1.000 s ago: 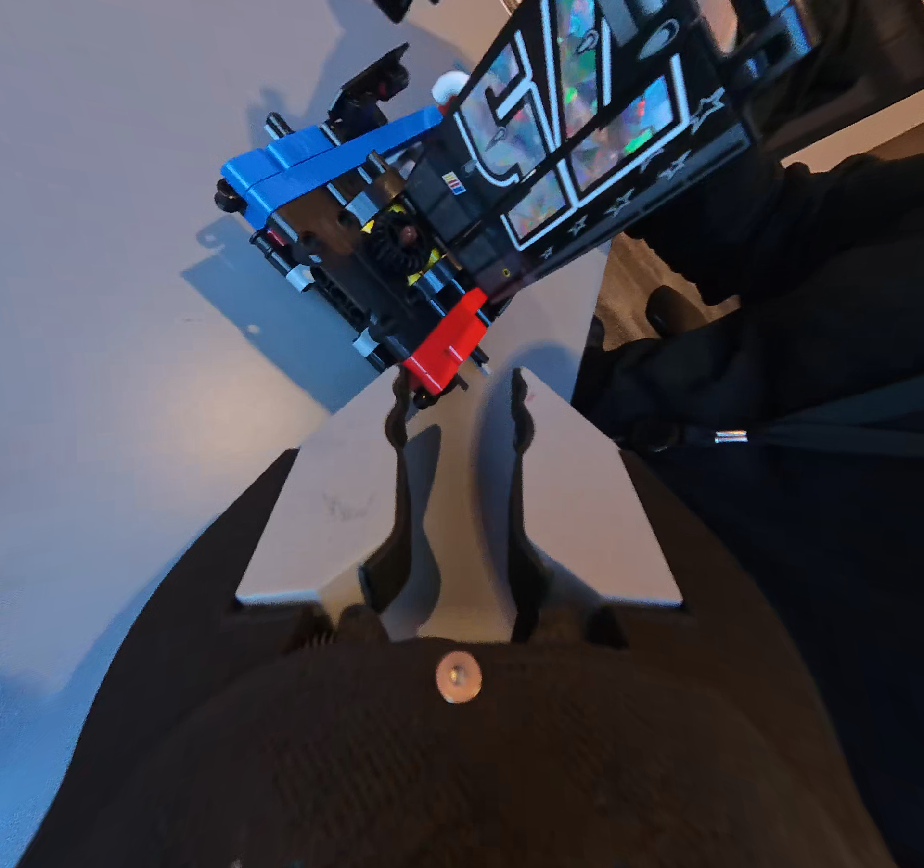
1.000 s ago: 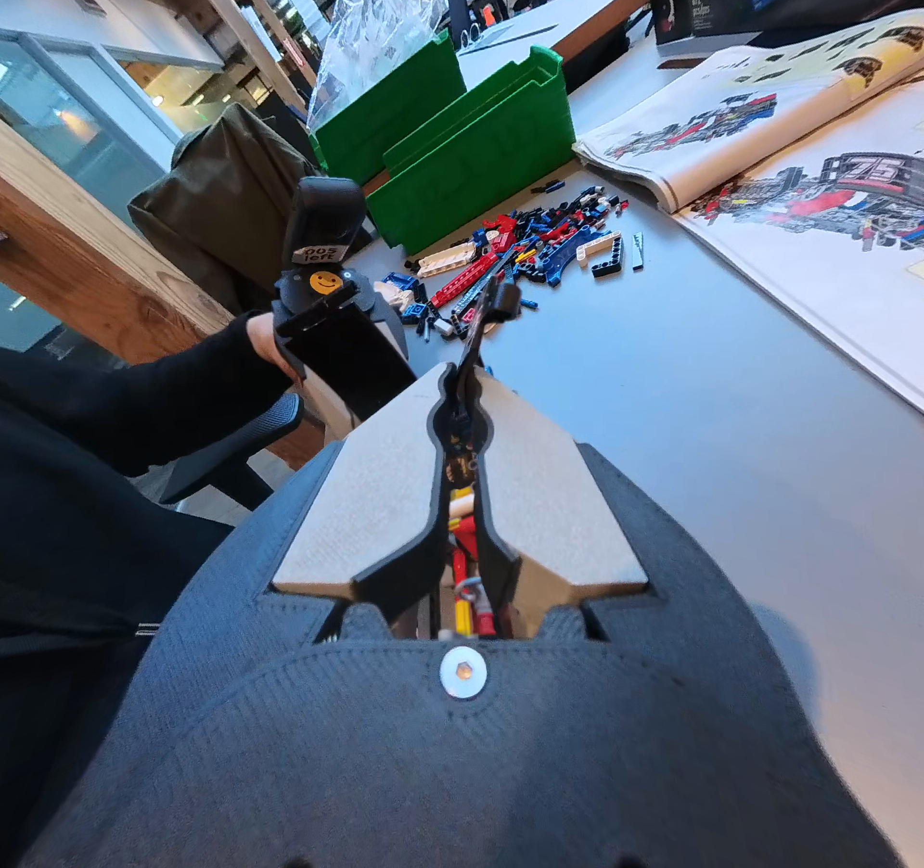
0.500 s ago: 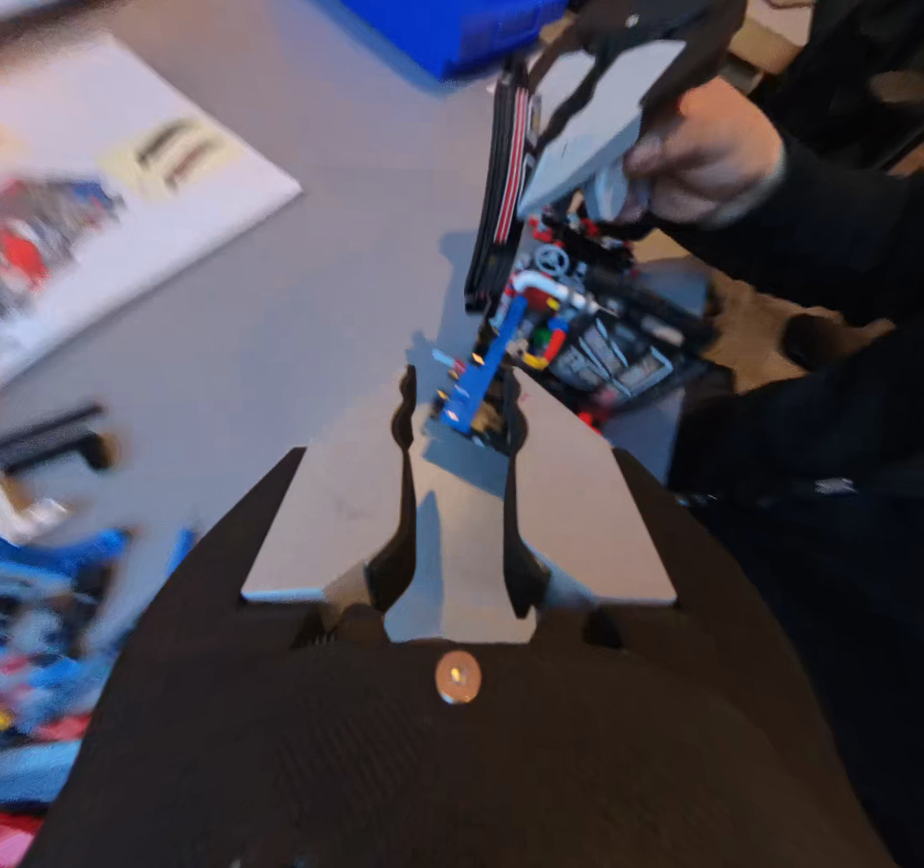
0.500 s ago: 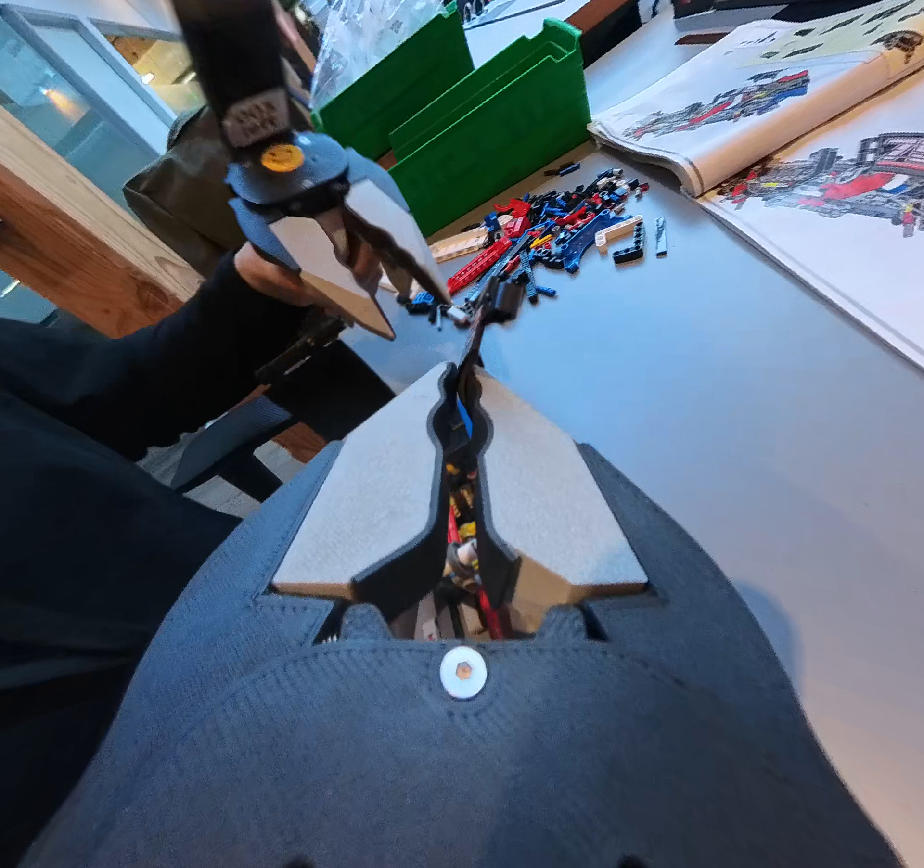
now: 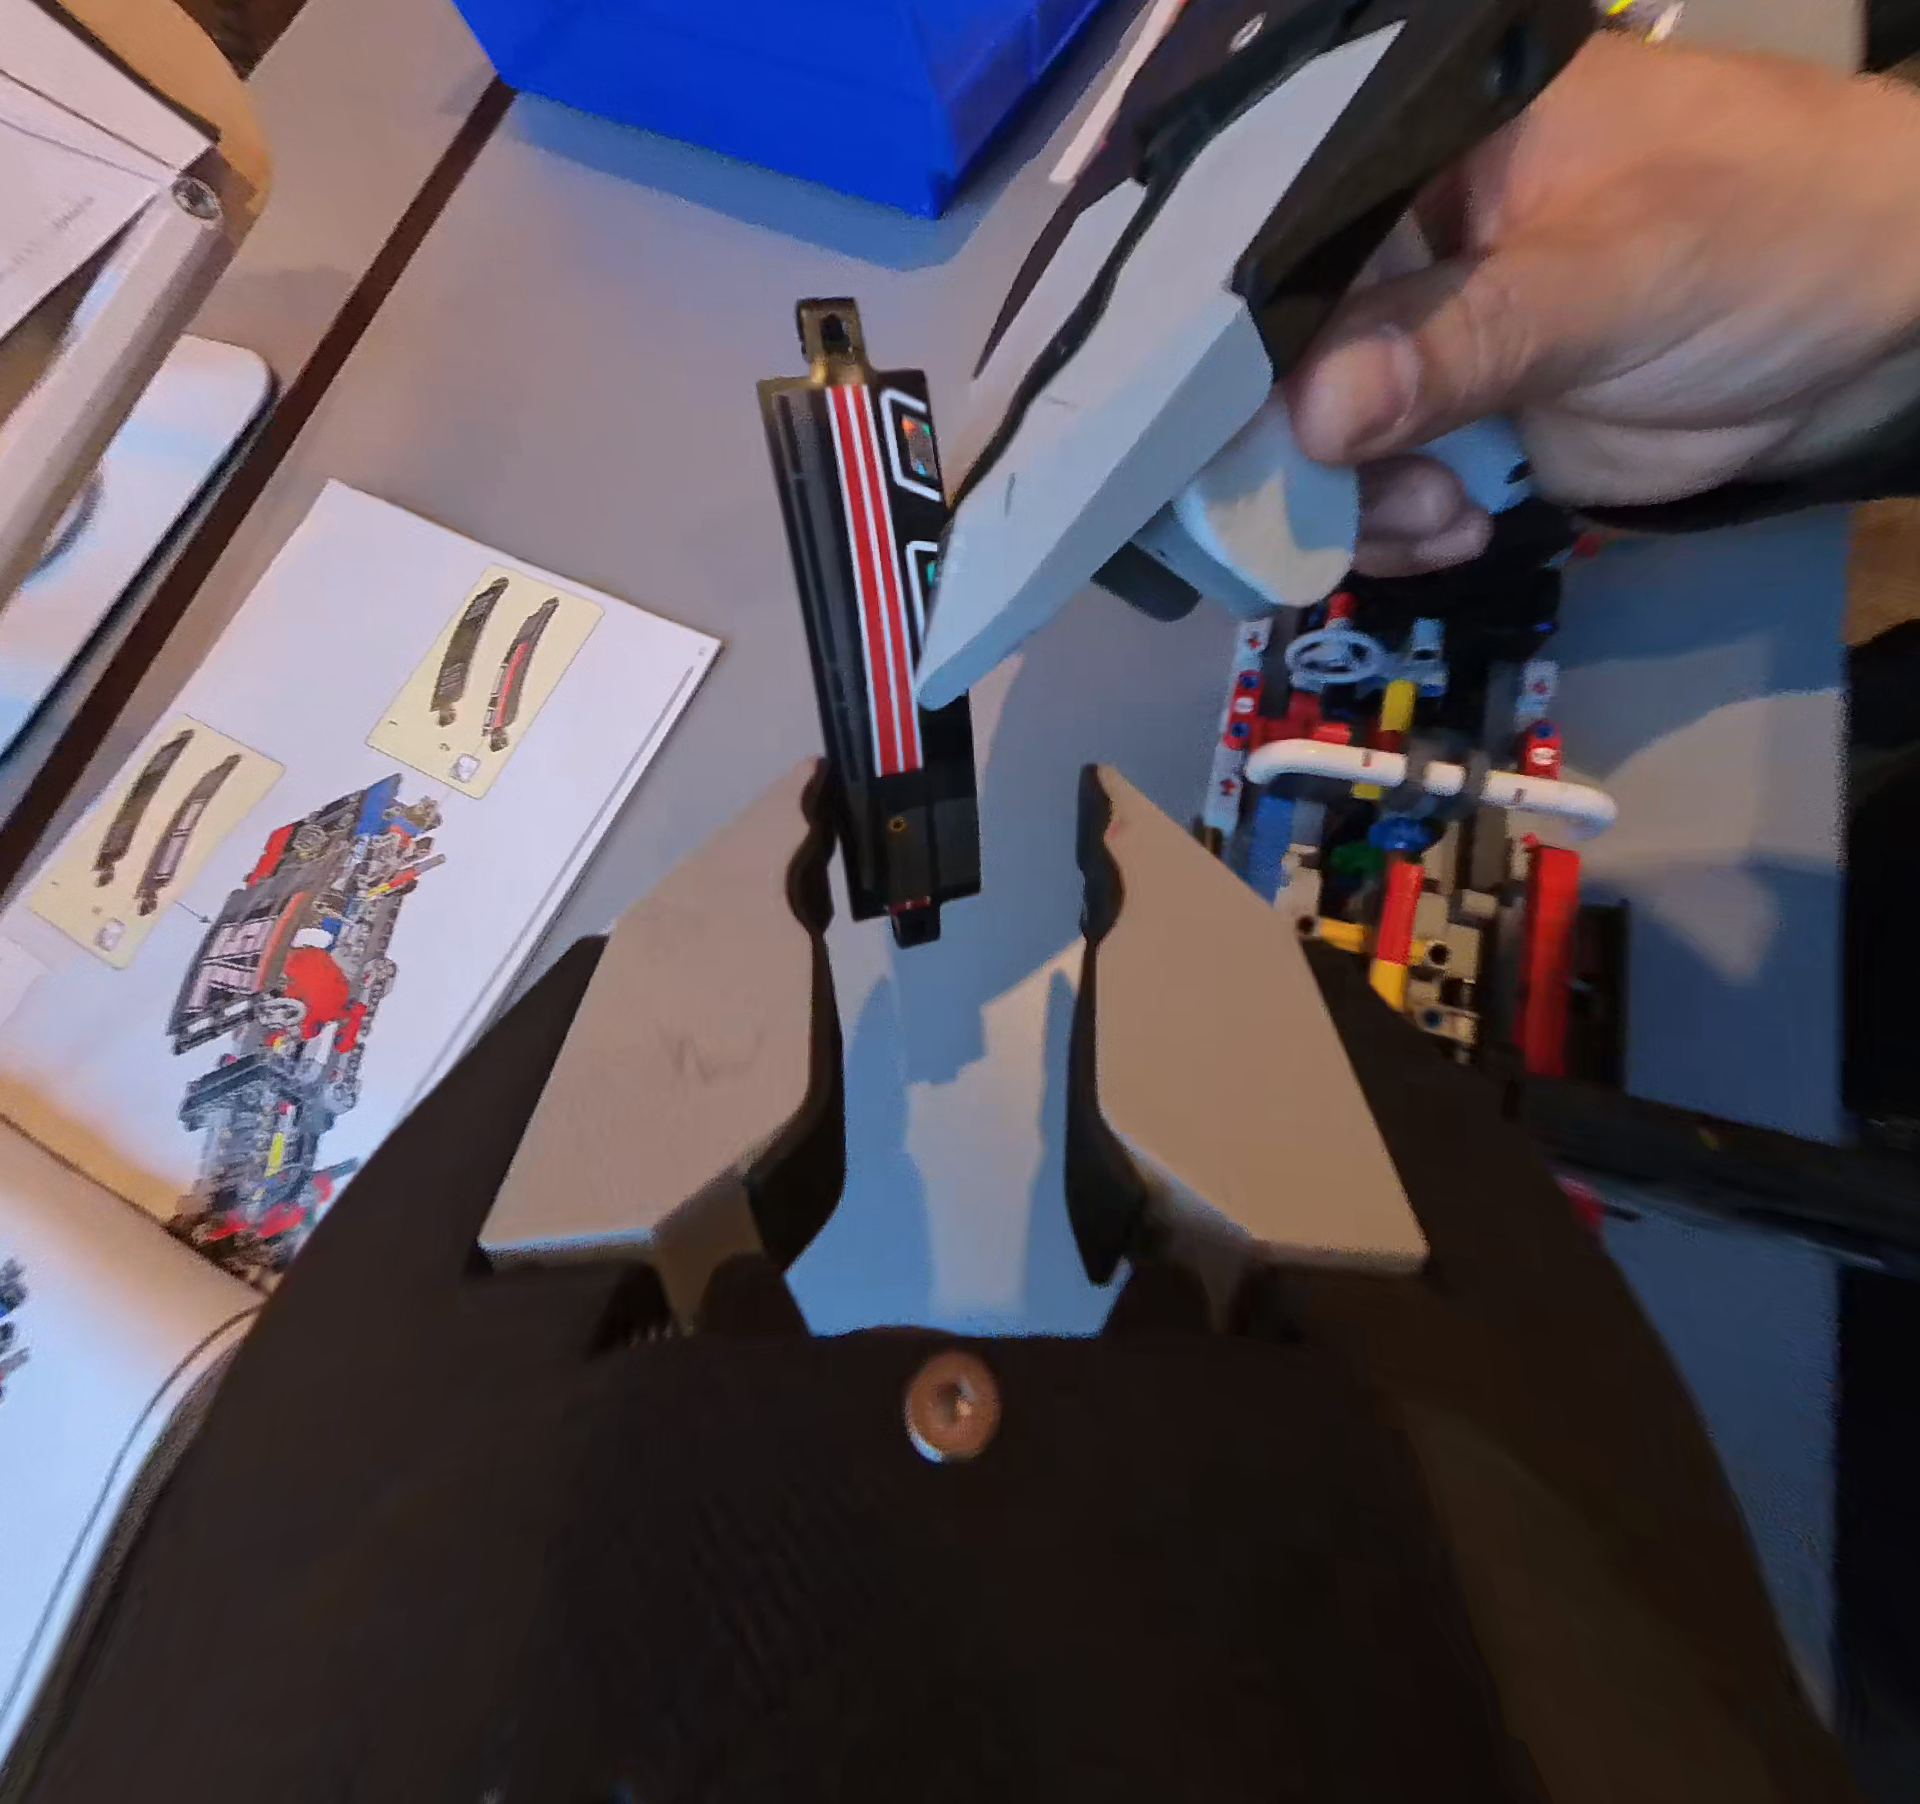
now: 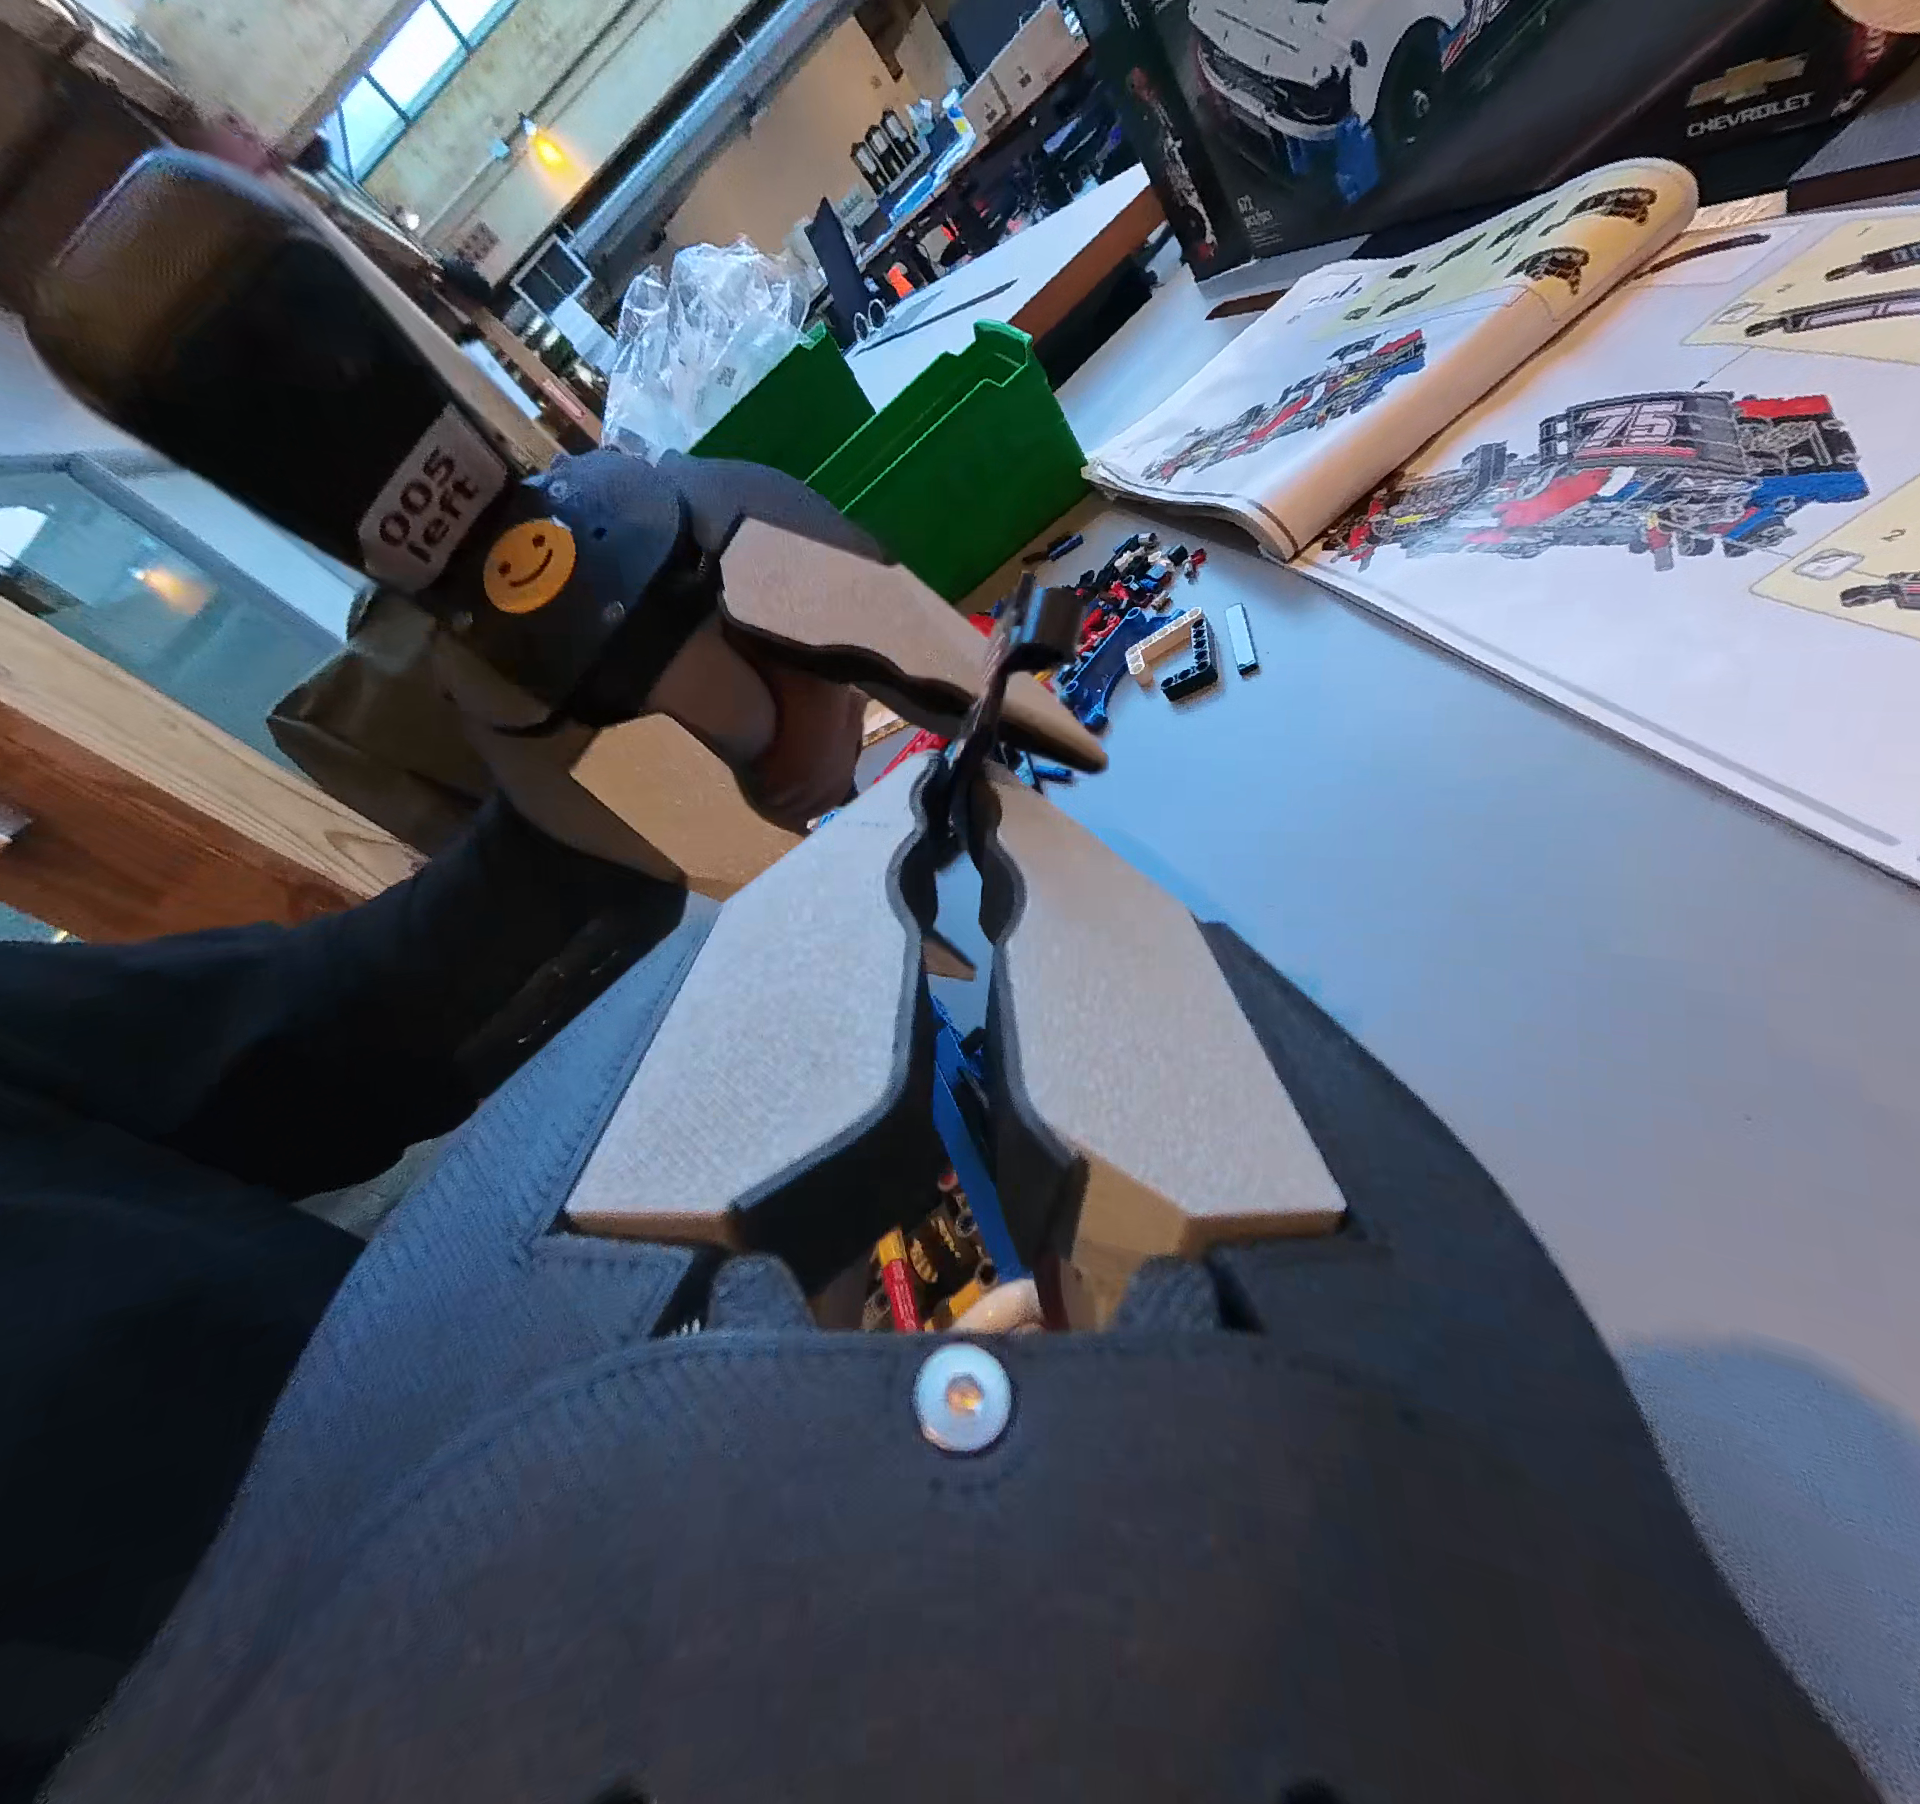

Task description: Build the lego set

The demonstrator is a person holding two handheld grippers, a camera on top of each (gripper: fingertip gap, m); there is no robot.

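Dim bluish light, motion blur, strong wide-angle edge distortion.

I'm seeing a black panel [image 5: 883, 611] carrying red and white stripes, beside a chassis [image 5: 1403, 850] showing red, yellow, blue and white pieces. Far off, a blue bin [image 5: 810, 19] is sitting on the grey table [image 5: 582, 341]; green bins [image 6: 935, 466] are showing too.

Printed writing on box [image 6: 1455, 40], label [image 6: 431, 505], booklet [image 6: 1621, 466].

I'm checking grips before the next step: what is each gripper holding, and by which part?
The right gripper pinches the black striped panel edge-on, partway along it. The left gripper is open, holding nothing.
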